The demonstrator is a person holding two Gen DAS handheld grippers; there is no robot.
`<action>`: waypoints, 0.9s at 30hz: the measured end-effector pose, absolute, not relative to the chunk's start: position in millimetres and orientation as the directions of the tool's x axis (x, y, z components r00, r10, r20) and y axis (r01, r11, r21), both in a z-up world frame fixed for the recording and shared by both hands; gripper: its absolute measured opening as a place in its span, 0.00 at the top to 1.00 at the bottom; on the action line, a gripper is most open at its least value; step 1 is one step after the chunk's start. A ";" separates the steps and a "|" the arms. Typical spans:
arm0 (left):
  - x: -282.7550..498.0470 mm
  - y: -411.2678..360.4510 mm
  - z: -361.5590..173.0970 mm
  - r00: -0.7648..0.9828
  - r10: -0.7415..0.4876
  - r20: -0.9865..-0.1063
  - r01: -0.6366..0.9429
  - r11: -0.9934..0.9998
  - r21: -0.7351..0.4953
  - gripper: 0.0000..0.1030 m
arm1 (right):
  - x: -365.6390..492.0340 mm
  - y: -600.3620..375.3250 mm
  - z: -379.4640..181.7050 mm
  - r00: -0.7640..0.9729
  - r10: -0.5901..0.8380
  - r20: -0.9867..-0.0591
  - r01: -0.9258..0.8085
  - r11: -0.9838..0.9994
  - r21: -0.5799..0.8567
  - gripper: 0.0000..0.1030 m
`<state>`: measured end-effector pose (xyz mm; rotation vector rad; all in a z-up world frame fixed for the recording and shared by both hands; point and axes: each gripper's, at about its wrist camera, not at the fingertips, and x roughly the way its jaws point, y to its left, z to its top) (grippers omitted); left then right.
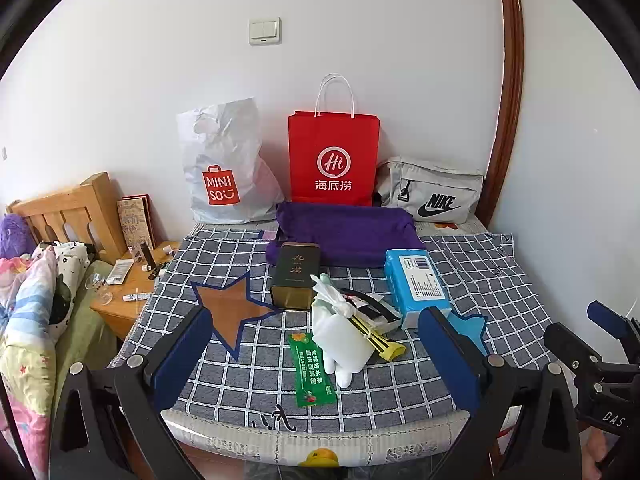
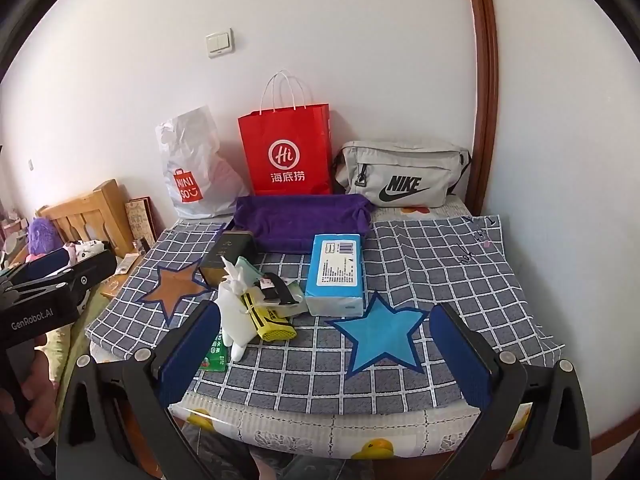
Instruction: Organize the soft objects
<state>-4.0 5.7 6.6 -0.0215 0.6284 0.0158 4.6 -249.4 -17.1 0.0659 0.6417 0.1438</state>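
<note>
Soft stuff sits in a heap mid-cloth on the worktop: white plush toy (image 1: 342, 342) lying over a yellow item (image 1: 384, 344), green sachet (image 1: 311, 370) flat just beside it on the near side, blue tissue pack (image 1: 416, 286) at the heap's right, touching it. Dark tin (image 1: 295, 276) stands upright behind the plush. Folded purple towel (image 1: 344, 232) lies further back, near the wall. Behind it, against the wall: white Miniso bag (image 1: 224, 168), red paper bag (image 1: 334, 156), grey Nike pouch (image 1: 432, 192). Checked cloth (image 2: 440, 264) carries a brown star (image 1: 234, 308) and a blue star (image 2: 380, 334). My left gripper (image 1: 316, 364) hangs over the near edge, jaws wide, nothing gripped. My right gripper (image 2: 324, 354) also jaws wide, nothing gripped, blue star between its pads in view.
</note>
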 end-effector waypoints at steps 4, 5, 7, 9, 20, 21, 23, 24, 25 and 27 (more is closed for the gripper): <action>-4.8 6.3 7.9 0.811 0.012 -0.584 -0.024 1.000 -0.012 0.00 | 3.3 -249.1 -19.0 0.793 0.156 -0.589 -0.113 0.988 0.109 0.00; -5.1 6.3 8.8 0.813 0.015 -0.583 -0.025 1.000 -0.010 0.00 | 3.4 -249.4 -18.9 0.793 0.156 -0.589 -0.113 0.988 0.110 0.00; -6.3 6.3 10.4 0.814 0.019 -0.581 -0.029 1.000 -0.008 0.00 | 3.4 -249.3 -18.9 0.793 0.157 -0.588 -0.115 0.987 0.109 0.00; -6.5 6.0 10.4 0.814 0.018 -0.581 -0.028 1.000 -0.008 0.00 | 2.8 -249.4 -19.1 0.794 0.157 -0.588 -0.115 0.987 0.108 0.00; -7.2 5.6 10.3 0.815 0.014 -0.579 -0.025 1.000 -0.012 0.00 | -0.5 -248.3 -17.9 0.799 0.161 -0.580 -0.115 0.987 0.115 0.00; -7.2 5.1 10.4 0.815 0.013 -0.579 -0.025 1.000 -0.012 0.00 | -1.1 -248.6 -18.0 0.800 0.161 -0.579 -0.115 0.987 0.116 0.00; -7.3 4.7 10.1 0.815 0.013 -0.579 -0.024 1.000 -0.011 0.00 | -1.4 -247.8 -17.7 0.800 0.162 -0.578 -0.115 0.986 0.117 0.00; -7.4 4.6 10.0 0.815 0.014 -0.579 -0.025 1.000 -0.012 0.00 | -1.3 -247.6 -17.6 0.800 0.161 -0.577 -0.115 0.987 0.117 0.00; -7.5 4.5 9.9 0.815 0.014 -0.579 -0.025 1.000 -0.012 0.00 | -1.4 -247.8 -17.5 0.800 0.162 -0.577 -0.115 0.986 0.117 0.00; -7.6 4.3 9.7 0.815 0.014 -0.579 -0.026 1.000 -0.011 0.00 | -1.3 -248.0 -17.4 0.800 0.163 -0.577 -0.116 0.986 0.118 0.00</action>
